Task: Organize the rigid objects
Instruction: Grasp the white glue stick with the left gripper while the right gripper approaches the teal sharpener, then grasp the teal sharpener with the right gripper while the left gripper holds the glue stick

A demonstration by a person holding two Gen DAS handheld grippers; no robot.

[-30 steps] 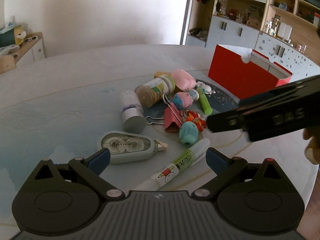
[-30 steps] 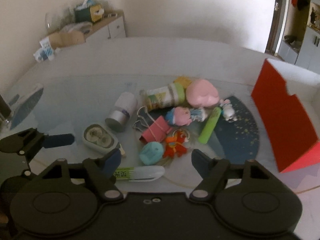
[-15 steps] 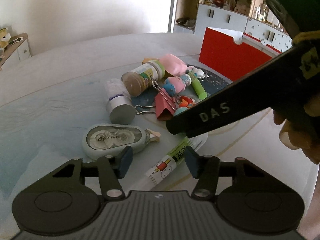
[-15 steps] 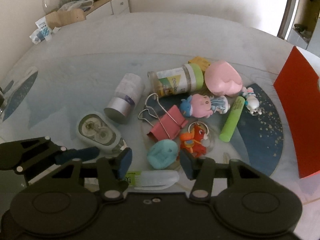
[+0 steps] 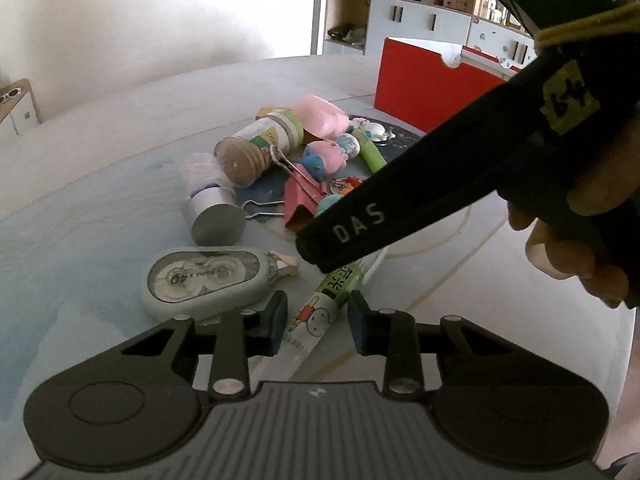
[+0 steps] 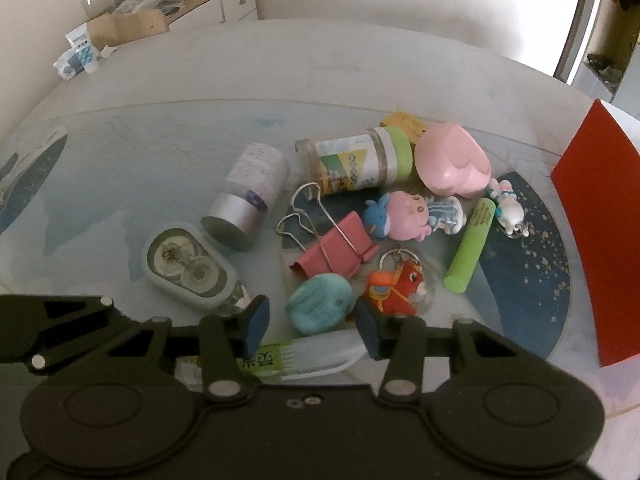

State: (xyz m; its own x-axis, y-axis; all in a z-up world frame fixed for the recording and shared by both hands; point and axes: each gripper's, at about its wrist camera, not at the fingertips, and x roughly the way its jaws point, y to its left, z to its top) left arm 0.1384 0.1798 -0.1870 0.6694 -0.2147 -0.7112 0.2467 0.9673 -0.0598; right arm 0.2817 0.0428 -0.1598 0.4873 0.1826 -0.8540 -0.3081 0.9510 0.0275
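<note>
A round pale table (image 6: 360, 64) holds a small heap of stationery and toys. The left tool (image 5: 316, 326) sits low over the table, its two blue-padded fingers partly open on either side of a white glue stick (image 5: 320, 312) with a cartoon label; the pads lie close beside it, and whether they touch it cannot be told. Just to the left of that tool lies a grey-green correction tape dispenser (image 5: 204, 278), flat on the table.

The right tool (image 6: 308, 322) hovers above the near edge of the heap, fingers partly open and holding nothing. Between its pads, lower down, sits a teal rounded eraser (image 6: 320, 308), with the clear cap end of the glue stick (image 6: 304, 356) lying crosswise beneath the fingers. In the left wrist view the right tool's black body crosses the frame diagonally, gripped by the person's right hand (image 5: 568, 256).

Beyond the eraser lie a pink binder clip (image 6: 340, 250), a red keychain figure (image 6: 400, 286), a green tube (image 6: 470, 248), a pink and blue toy figure (image 6: 408, 216), a clear bottle with a green lid (image 6: 360, 166) on its side, a pink heart-shaped case (image 6: 452, 164), and a silver-capped bottle (image 6: 248, 196) on its side. A red box (image 6: 600, 216) stands at the right edge of the table, apart from the heap.
</note>
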